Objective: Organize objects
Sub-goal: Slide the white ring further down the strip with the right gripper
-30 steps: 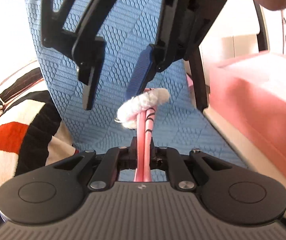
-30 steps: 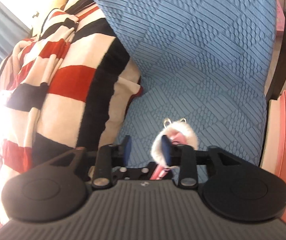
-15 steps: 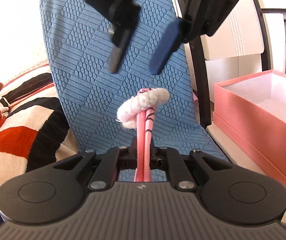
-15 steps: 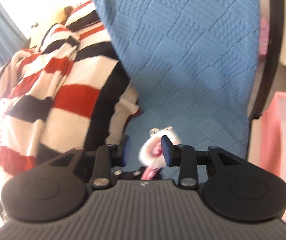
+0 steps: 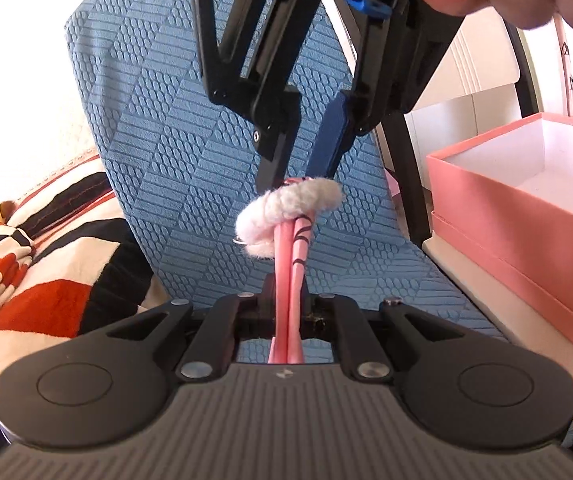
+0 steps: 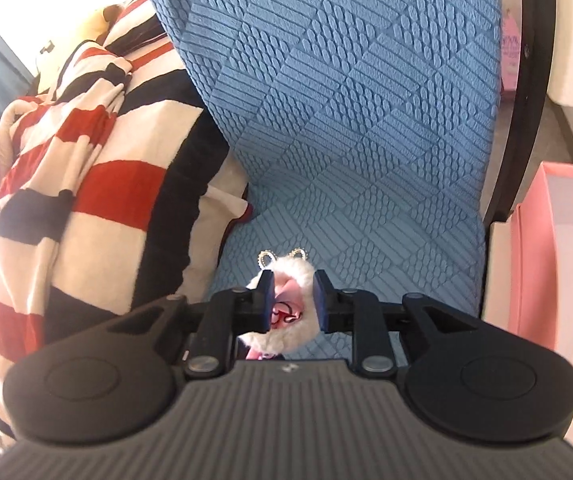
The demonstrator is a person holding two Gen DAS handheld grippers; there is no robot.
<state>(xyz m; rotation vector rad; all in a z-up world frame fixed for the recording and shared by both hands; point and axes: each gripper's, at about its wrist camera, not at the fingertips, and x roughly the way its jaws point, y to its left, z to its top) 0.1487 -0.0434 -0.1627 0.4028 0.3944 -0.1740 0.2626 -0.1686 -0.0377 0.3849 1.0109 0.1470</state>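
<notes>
While my left gripper (image 5: pixel 287 322) stays clamped on the pink headband (image 5: pixel 291 264), held up before the blue chair (image 5: pixel 190 148), my right gripper (image 6: pixel 293 300) is closing around its white fluffy end (image 5: pixel 286 212). Pad contact appears incomplete. Risk: the soft fluff slips or compresses unevenly, dropping short of the pink box (image 5: pixel 522 216).

Blue textured chair cover (image 6: pixel 358 128) over seat + backrest, quilted diamond pattern. Black chair frame (image 5: pixel 404 184) at its right edge. Red/black/cream striped blanket (image 6: pixel 86 184) bunched just left of chair, touching seat edge. White cabinet (image 5: pixel 482 64) in bkgd, right.
</notes>
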